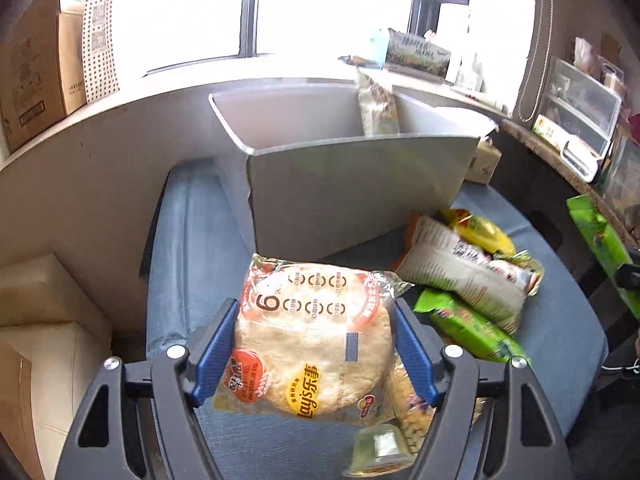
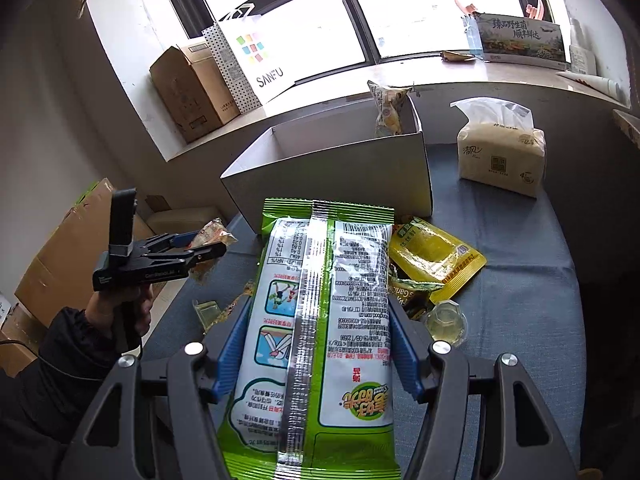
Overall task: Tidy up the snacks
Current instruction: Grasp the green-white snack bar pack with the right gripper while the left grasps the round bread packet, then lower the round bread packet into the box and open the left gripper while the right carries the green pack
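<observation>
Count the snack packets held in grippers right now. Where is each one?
2. The left gripper grips the Lay's rice cracker packet; the right gripper grips the green and white packet. None seems hidden.

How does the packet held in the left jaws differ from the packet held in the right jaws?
The rice cracker packet is clear plastic with orange print, showing round crackers; the green snack bag is opaque green and white. The rice cracker packet shows its branded front, while the green snack bag shows its back seam and barcode. The green snack bag is long and narrow; the rice cracker packet is rounder. Both are gripped across their width, in front of the white box.
</observation>
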Demonstrator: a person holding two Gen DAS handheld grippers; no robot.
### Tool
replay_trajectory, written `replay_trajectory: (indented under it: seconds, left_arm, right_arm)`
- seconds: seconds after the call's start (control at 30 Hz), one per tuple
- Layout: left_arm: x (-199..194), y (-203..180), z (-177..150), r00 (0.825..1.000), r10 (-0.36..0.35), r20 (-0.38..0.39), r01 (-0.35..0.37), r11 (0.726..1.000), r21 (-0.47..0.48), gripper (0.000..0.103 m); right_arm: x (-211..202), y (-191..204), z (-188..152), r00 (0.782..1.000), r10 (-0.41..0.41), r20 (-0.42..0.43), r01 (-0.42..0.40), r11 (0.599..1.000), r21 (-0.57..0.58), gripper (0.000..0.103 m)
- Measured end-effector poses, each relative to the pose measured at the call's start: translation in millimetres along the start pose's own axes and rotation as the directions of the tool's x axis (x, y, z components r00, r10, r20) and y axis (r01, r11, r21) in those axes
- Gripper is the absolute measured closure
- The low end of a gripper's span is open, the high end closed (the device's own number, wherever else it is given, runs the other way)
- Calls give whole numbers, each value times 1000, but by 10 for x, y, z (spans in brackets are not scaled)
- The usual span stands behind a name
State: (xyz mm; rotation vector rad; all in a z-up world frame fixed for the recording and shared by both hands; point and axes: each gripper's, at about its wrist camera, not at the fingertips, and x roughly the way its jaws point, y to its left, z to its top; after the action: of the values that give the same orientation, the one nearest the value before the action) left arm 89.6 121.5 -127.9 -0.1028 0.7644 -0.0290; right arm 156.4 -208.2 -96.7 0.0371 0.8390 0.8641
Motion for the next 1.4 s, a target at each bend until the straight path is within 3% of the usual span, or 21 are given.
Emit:
replay_trajectory:
  seconds: [0.27, 0.53, 0.67, 0.77, 1.07, 1.13, 1.17, 1.2, 1.23, 1.4]
  left_arm:
    - [-553, -341, 682, 978, -80, 191, 68, 995, 67, 25]
    - [-422, -336, 1507, 957, -111, 270, 104, 994, 40, 25]
    - [-158, -235, 1874, 960, -112, 257, 119, 993, -15, 25]
    - [99, -185, 2064, 972, -89, 215, 97, 995, -27, 25]
    - [660, 50, 2225, 993, -43, 112, 53, 995, -87, 24]
    - [808, 65, 2213, 997, -44, 60, 49, 995, -86, 18]
    - [871, 84, 2198, 999, -24, 42, 27, 995, -92, 8]
    - [911, 102, 2180, 1000, 0, 31, 3, 995, -99, 0]
    - [935, 118, 2150, 1000, 6, 30, -3, 995, -98, 0]
    - [971, 153, 2023, 1000, -15, 12, 16, 995, -100, 0]
  right_arm:
    - [-72, 57, 309, 998, -3, 64, 3, 1000, -10, 35]
    - [91, 32, 1110, 991, 23, 134, -22, 1000, -5, 35]
    - [240, -51, 1540, 987, 29, 157, -35, 999, 38, 35]
    - [415, -58, 1848, 989, -21, 146, 19, 1000, 18, 35]
    - [1078, -212, 2442, 992, -109, 66, 110, 994, -4, 35]
    - [1217, -245, 2479, 994, -101, 38, 101, 995, 3, 25]
    - [1292, -260, 2479, 995, -96, 23, 96, 995, 11, 19]
    - [1358, -271, 2477, 994, -107, 6, 107, 994, 15, 6]
    - [1414, -285, 2468, 991, -130, -7, 131, 991, 15, 0]
    - [1485, -381, 2370, 989, -146, -20, 147, 988, 35, 0]
